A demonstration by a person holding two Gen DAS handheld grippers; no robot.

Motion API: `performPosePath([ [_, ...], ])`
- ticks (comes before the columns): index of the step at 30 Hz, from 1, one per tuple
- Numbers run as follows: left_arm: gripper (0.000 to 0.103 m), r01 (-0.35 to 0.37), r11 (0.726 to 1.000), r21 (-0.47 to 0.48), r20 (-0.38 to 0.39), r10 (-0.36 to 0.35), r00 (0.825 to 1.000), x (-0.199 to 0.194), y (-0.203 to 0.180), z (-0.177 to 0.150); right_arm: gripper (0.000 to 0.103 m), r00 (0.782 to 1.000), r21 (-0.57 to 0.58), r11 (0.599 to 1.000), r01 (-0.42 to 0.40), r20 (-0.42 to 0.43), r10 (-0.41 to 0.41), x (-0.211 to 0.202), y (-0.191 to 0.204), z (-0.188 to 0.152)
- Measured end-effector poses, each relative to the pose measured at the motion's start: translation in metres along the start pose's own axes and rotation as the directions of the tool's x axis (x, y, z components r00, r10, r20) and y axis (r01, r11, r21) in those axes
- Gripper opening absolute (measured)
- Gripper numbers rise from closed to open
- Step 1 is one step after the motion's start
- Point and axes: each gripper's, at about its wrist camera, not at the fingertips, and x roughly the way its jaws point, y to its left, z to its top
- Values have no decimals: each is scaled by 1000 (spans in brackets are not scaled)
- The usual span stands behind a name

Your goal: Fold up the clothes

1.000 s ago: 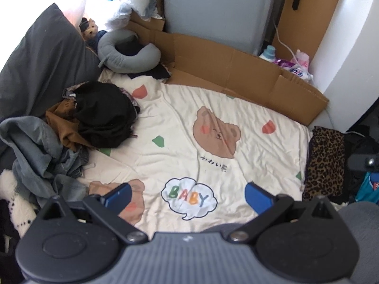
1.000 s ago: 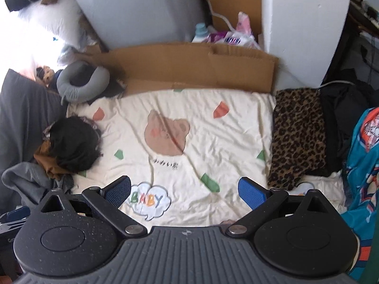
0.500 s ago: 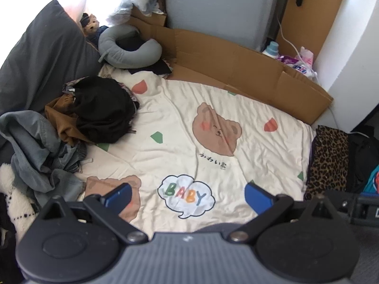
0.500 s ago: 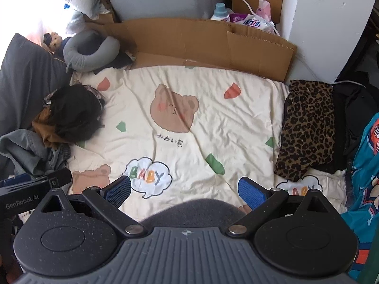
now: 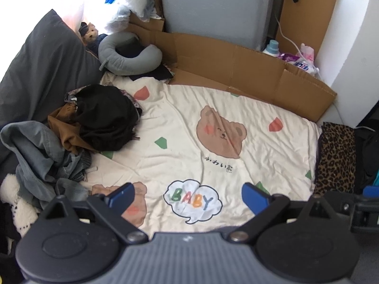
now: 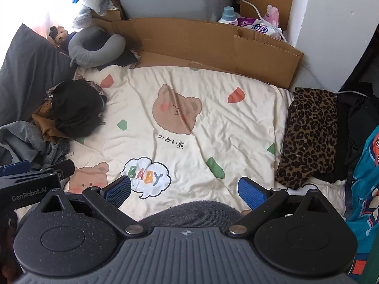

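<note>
A heap of unfolded clothes — a crumpled black garment [image 5: 106,118] on top, a brown garment [image 5: 62,127] under it and grey-blue denim jeans [image 5: 35,151] slumped nearest the viewer — sits at the left edge of the cream bear-print blanket [image 5: 272,156], against the dark grey pillow [image 5: 40,71]. From the left gripper [image 5: 188,195] the heap lies ahead and well to the left; from the right gripper [image 6: 184,189] it lies farther off, past the other tool, so the left hand looks the nearer for a first pick. The heap's long axis runs roughly from near-left toward far-centre, with the jeans at the near end. Both grippers hang above the blanket's bare middle with their 2 blue fingers spread wide and nothing between them. On the right edge a leopard-print garment [image 6: 310,135] lies flat beside dark clothing [image 6: 355,120], apart from the heap. A grey neck pillow [image 5: 128,55] and brown cardboard sheets [image 5: 236,64] line the far side.
</note>
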Motion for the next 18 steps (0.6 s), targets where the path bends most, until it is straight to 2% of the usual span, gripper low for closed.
performPosePath([
  [18,98,-2,1000,22,-4,2,1000,5,0,0,100,999,-40,998,38,37,-37,-3,3,0],
])
